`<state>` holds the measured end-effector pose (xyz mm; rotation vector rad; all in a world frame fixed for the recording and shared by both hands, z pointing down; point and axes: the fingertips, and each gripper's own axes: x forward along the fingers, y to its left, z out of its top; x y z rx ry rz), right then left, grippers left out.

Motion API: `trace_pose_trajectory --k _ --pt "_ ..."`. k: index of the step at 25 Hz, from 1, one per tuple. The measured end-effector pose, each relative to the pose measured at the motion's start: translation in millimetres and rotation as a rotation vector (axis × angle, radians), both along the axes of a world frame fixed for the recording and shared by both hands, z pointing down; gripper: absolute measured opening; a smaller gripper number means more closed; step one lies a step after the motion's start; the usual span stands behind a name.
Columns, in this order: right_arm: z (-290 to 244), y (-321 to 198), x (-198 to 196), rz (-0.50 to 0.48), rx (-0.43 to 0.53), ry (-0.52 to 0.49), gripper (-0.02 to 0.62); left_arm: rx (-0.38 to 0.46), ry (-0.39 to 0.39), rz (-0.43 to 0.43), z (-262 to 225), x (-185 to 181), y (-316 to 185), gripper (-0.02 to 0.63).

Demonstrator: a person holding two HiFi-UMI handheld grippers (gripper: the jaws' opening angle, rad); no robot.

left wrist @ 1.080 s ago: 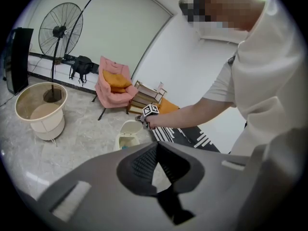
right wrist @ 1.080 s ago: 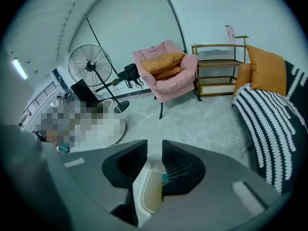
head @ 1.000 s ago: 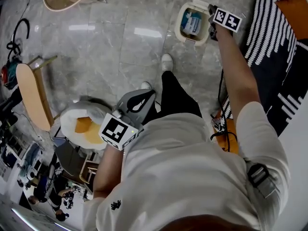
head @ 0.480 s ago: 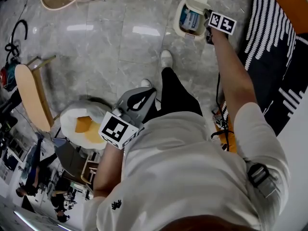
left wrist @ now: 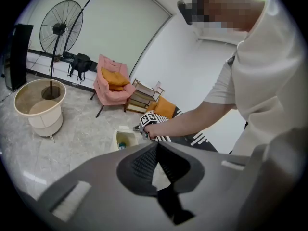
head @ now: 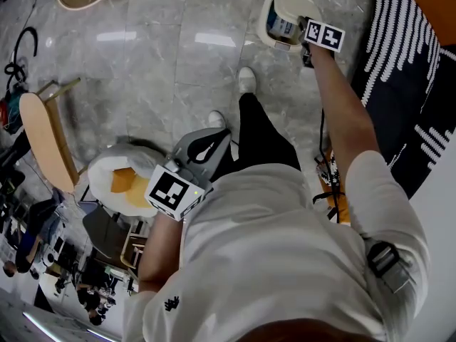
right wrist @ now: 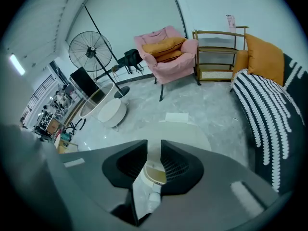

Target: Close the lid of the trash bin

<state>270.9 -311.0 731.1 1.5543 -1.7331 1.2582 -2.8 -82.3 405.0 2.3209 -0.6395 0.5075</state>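
The cream trash bin (head: 273,30) stands on the grey floor at the top of the head view. Its lid (head: 293,6) is tilted partway down over the opening, and some blue-and-white rubbish still shows inside. My right gripper (head: 305,35) is at the bin's right rim, arm stretched out. In the right gripper view the jaws (right wrist: 154,150) stand close together with the lid (right wrist: 185,134) edge between them. My left gripper (head: 201,150) hangs by the person's leg, shut and empty. From the left gripper view (left wrist: 156,147) the bin (left wrist: 126,139) is seen far off.
A black-and-white striped rug (head: 406,55) lies right of the bin. A wooden chair (head: 46,137) and an egg-shaped cushion (head: 125,184) are at the left, and a round cream tub (left wrist: 41,102) further back. A floor fan (right wrist: 90,52), pink armchair (right wrist: 166,49) and wooden shelf (right wrist: 216,52) line the wall.
The lid has swung down from standing open to half covering the bin's opening. My right gripper has moved with it, toward the top of the head view. The left gripper stayed put.
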Motion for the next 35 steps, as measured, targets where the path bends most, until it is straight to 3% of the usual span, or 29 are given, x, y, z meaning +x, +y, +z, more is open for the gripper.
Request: trace_pose_trajectory --k 27,35 --pt "99 65 -21 -0.093 -0.184 0.053 0.072 -0.081 -0.021 -0.048 45 -16 15 0.055" --pt "129 73 -26 -0.124 -0.225 0.052 0.072 -0.182 -0.037 -0.057 58 -9 12 0.055"
